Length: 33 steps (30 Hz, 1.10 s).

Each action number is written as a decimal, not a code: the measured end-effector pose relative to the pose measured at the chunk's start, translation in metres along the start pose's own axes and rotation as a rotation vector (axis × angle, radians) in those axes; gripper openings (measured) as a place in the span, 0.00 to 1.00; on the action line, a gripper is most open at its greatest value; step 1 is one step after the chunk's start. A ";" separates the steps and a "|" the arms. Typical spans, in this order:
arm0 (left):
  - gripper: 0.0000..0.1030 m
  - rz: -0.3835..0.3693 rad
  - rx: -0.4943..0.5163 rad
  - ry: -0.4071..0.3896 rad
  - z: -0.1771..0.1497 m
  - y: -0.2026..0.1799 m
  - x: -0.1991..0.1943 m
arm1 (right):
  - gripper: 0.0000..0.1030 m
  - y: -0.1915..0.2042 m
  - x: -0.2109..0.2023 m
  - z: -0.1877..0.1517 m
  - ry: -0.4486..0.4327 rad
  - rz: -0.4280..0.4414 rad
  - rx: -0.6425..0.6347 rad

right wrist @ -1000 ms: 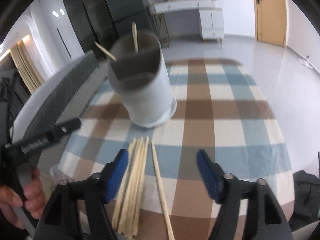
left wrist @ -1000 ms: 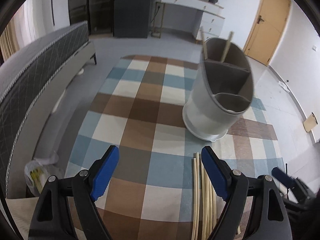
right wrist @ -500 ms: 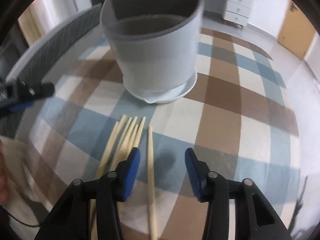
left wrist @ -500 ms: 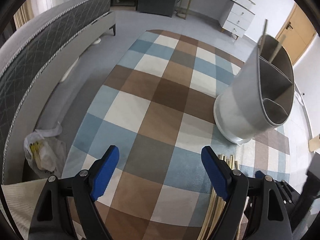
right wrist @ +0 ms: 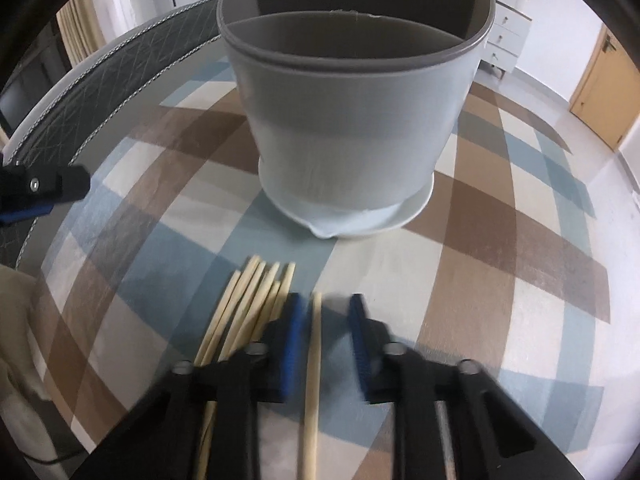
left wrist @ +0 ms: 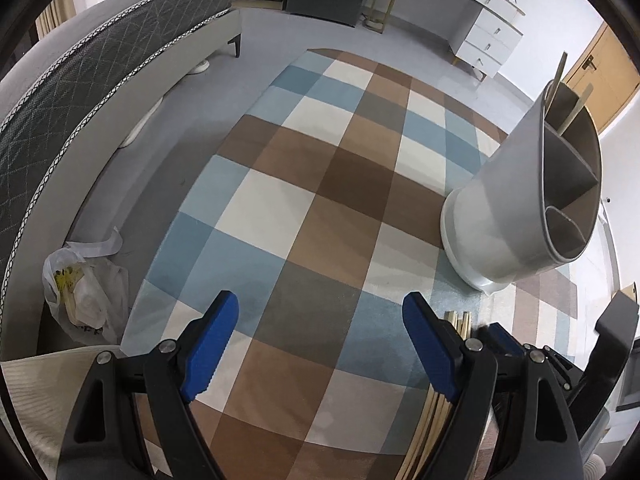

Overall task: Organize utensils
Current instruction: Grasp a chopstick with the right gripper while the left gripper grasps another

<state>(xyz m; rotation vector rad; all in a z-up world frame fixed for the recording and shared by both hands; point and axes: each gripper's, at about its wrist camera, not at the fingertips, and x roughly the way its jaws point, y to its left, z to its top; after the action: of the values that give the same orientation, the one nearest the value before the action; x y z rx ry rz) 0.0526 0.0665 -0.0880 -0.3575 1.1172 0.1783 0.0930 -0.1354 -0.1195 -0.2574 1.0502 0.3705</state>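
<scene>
A white plastic bag (left wrist: 82,300) lies far left of the round grey and white plastic holder (right wrist: 352,128), by the grey bed (left wrist: 80,92). The left claw (left wrist: 320,344) is spread wide over the checked blue and brown rug (left wrist: 320,184), holding nothing. A bunch of pale wooden chopsticks (right wrist: 248,308) lies just in front of the holder, pointing at it. One single wooden chopstick (right wrist: 314,356) lies right of the bunch, pointing the same way. The right claw (right wrist: 322,340) is part open around it, not touching.

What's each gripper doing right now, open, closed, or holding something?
Left gripper: open, holding nothing.
Right gripper: open, jaws on either side of a single chopstick, not yet clamped on it.
</scene>
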 end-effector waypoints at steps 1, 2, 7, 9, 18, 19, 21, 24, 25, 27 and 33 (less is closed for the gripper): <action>0.78 -0.004 0.013 0.005 -0.001 -0.003 0.001 | 0.04 -0.004 0.000 0.001 0.000 0.020 0.024; 0.78 -0.009 0.035 0.008 -0.003 -0.007 0.002 | 0.03 -0.007 -0.002 0.001 -0.002 0.036 0.048; 0.78 -0.035 0.143 0.037 -0.017 -0.027 0.009 | 0.03 -0.035 -0.020 0.003 -0.056 0.096 0.185; 0.78 -0.057 0.180 0.079 -0.025 -0.036 0.017 | 0.03 -0.047 -0.032 0.003 -0.096 0.113 0.237; 0.78 -0.003 0.314 0.146 -0.055 -0.061 0.044 | 0.03 -0.091 -0.067 -0.005 -0.195 0.208 0.444; 0.78 0.004 0.324 0.136 -0.056 -0.063 0.043 | 0.03 -0.095 -0.071 -0.006 -0.206 0.215 0.460; 0.78 0.002 0.334 0.130 -0.058 -0.066 0.043 | 0.03 -0.099 -0.077 -0.007 -0.227 0.218 0.475; 0.79 0.053 0.366 0.120 -0.062 -0.071 0.046 | 0.03 -0.102 -0.086 -0.007 -0.251 0.208 0.480; 0.79 0.054 0.370 0.110 -0.063 -0.073 0.045 | 0.03 -0.102 -0.088 -0.007 -0.258 0.205 0.480; 0.79 0.057 0.375 0.109 -0.063 -0.073 0.043 | 0.03 -0.103 -0.092 -0.008 -0.266 0.198 0.480; 0.79 0.070 0.369 0.098 -0.059 -0.071 0.046 | 0.03 -0.105 -0.095 -0.010 -0.276 0.192 0.484</action>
<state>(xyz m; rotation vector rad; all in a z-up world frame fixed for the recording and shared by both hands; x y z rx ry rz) 0.0452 -0.0231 -0.1389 0.0014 1.2333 0.0136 0.0867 -0.2512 -0.0375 0.3222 0.8623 0.3021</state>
